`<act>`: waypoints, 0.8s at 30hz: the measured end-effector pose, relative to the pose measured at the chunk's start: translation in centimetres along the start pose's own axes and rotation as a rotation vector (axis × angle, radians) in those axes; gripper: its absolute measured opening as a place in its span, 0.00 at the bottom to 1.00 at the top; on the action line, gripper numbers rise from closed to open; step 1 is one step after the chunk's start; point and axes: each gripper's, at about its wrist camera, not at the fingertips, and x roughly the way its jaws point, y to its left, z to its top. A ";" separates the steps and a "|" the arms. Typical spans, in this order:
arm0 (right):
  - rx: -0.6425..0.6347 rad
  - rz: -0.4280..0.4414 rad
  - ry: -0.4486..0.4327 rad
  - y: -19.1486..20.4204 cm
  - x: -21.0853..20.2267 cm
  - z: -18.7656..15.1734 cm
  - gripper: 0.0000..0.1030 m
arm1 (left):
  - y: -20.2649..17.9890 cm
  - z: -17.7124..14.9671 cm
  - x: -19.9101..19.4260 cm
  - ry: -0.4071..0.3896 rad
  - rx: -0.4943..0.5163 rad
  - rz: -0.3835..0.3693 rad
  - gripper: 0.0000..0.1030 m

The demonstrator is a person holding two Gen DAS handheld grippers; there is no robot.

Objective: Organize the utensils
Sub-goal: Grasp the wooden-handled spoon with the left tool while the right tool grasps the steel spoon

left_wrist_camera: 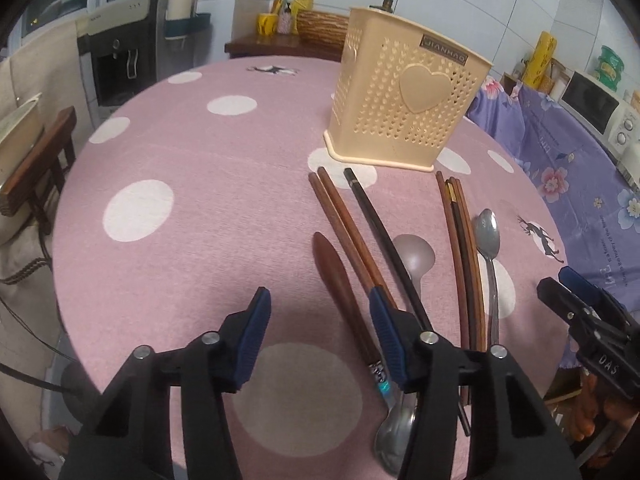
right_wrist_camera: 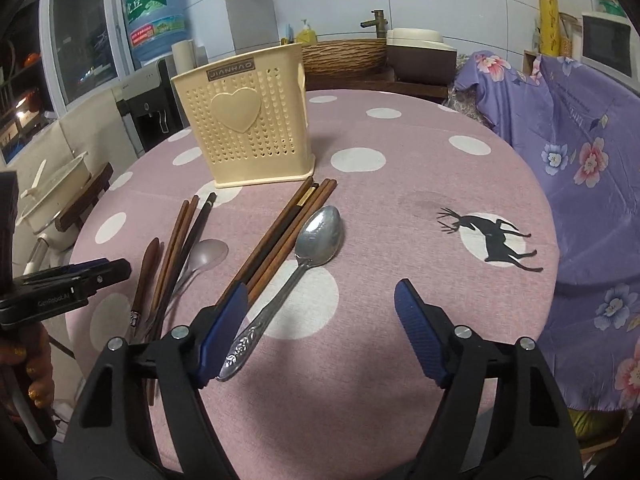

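A cream perforated utensil holder (left_wrist_camera: 404, 100) with a heart stands upright on the pink dotted table (left_wrist_camera: 200, 168); it also shows in the right wrist view (right_wrist_camera: 248, 120). In front of it lie brown chopsticks (left_wrist_camera: 344, 232), a black chopstick (left_wrist_camera: 384, 240), a wooden spoon (left_wrist_camera: 336, 276), a second chopstick bundle (left_wrist_camera: 464, 248) and a steel spoon (left_wrist_camera: 488, 240). My left gripper (left_wrist_camera: 320, 312) is open and empty above the wooden spoon's handle. My right gripper (right_wrist_camera: 320, 304) is open and empty, just right of the steel spoon (right_wrist_camera: 316, 240) and chopstick bundle (right_wrist_camera: 280, 236).
Another steel spoon (left_wrist_camera: 394, 436) lies under my left gripper's right finger. A purple floral cloth (right_wrist_camera: 580, 152) covers furniture at the right. A wooden chair (left_wrist_camera: 36, 168) stands left of the table. A woven basket (right_wrist_camera: 344, 56) and counter sit behind the table.
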 end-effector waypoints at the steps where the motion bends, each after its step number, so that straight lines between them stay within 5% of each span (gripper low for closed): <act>1: -0.003 0.001 0.000 0.1 0.1 0.1 0.74 | -0.2 0.0 0.3 0.011 0.001 -0.007 0.45; 13: -0.012 -0.003 0.034 0.4 1.2 0.1 0.74 | -0.6 1.9 3.0 0.063 0.028 0.036 0.21; 24: 0.014 -0.053 0.141 1.0 5.3 1.1 0.59 | 0.3 3.4 4.0 0.056 0.021 0.045 0.18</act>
